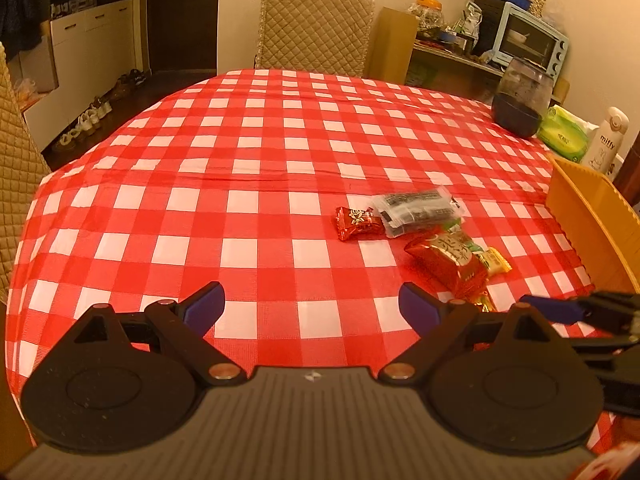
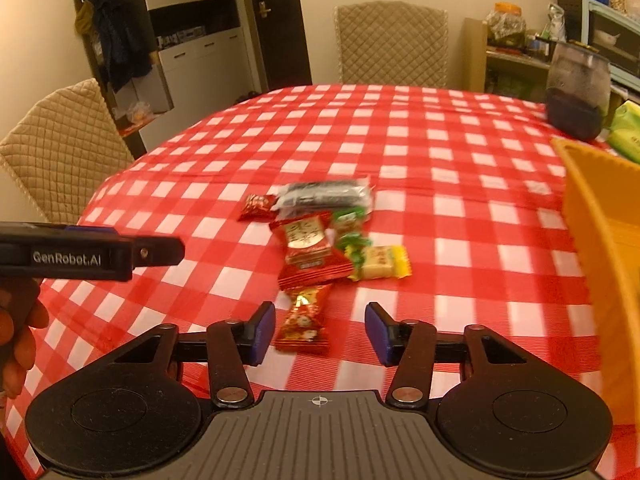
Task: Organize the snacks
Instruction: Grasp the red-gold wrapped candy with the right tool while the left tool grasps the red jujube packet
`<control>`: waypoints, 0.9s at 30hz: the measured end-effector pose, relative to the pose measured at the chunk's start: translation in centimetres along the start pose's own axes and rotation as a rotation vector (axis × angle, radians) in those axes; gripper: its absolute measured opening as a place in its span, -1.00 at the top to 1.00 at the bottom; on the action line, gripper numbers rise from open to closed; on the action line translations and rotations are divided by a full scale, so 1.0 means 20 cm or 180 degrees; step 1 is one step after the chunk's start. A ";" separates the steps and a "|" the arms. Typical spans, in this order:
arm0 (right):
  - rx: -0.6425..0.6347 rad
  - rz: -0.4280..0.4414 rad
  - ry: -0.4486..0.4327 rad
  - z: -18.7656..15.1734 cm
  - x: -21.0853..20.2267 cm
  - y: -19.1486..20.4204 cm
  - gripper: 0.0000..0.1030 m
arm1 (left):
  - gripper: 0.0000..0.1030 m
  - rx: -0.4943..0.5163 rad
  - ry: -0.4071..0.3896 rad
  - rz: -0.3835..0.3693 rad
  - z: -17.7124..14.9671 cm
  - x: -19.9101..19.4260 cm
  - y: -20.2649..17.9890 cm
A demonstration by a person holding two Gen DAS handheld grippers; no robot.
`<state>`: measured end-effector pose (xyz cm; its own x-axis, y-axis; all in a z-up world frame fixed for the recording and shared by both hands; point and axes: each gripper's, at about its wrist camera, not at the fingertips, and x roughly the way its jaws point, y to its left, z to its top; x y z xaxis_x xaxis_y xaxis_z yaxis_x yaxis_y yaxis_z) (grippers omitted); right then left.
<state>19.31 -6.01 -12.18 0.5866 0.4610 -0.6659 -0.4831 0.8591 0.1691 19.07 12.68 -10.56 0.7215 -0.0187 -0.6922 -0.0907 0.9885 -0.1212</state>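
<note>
red-and-white checked plastic tablecloth (image 2: 400, 152) covers the whole table, with quilted beige chairs around it. at three o'clock in the right wrist view stands an orange plastic bin (image 2: 600, 216), probably where the snacks go. a loose heap of wrapped snacks lies mid-table: a clear packet of dark seaweed (image 2: 324, 196) at twelve o'clock of the heap, a large red foil pouch (image 2: 310, 254) at its centre, a yellow wafer packet (image 2: 380, 262) touching that pouch at three o'clock, and a small red foil candy (image 2: 304, 320) at six o'clock. the right gripper (image 2: 320, 330) hangs spread wide with that candy between its blue pads. the left gripper (image 1: 311, 306) is spread too, over bare cloth. the candy looks light, crinkly and slippery; pinching across its padded middle seems safest.
</note>
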 end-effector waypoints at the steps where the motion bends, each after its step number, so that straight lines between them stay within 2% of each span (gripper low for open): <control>1: -0.0030 -0.0012 0.0012 0.00 0.02 0.01 0.12 | -0.80 -0.0001 0.0007 -0.0008 0.00 0.00 0.00; 3: -0.0096 -0.0034 0.0025 0.00 0.04 0.04 0.22 | -0.80 -0.0002 0.0031 -0.0029 0.00 0.01 0.01; 7: -0.0186 -0.0082 0.0032 0.00 0.08 0.07 0.27 | -0.80 -0.0016 0.0045 -0.0055 0.00 0.01 0.00; 10: -0.0210 -0.0124 0.0037 0.00 0.10 0.08 0.48 | -0.80 -0.0010 0.0046 -0.0066 0.00 0.01 -0.01; 14: -0.0233 -0.0131 0.0038 0.00 0.07 0.07 0.52 | -0.80 0.0019 0.0074 -0.0104 0.00 0.01 -0.04; 20: -0.0062 -0.0274 -0.0120 0.02 -0.05 -0.03 0.52 | -0.78 0.0052 0.0080 -0.0247 0.02 0.02 -0.14; 27: 0.0225 -0.0506 -0.0253 0.04 -0.15 -0.22 0.52 | -0.58 -0.0178 0.0105 -0.0517 0.08 0.13 -0.27</control>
<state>20.21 -11.04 -10.30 0.7027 0.3318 -0.6294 -0.3350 0.9347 0.1188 22.52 7.56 -10.59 0.7070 -0.1834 -0.6830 -0.0134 0.9622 -0.2722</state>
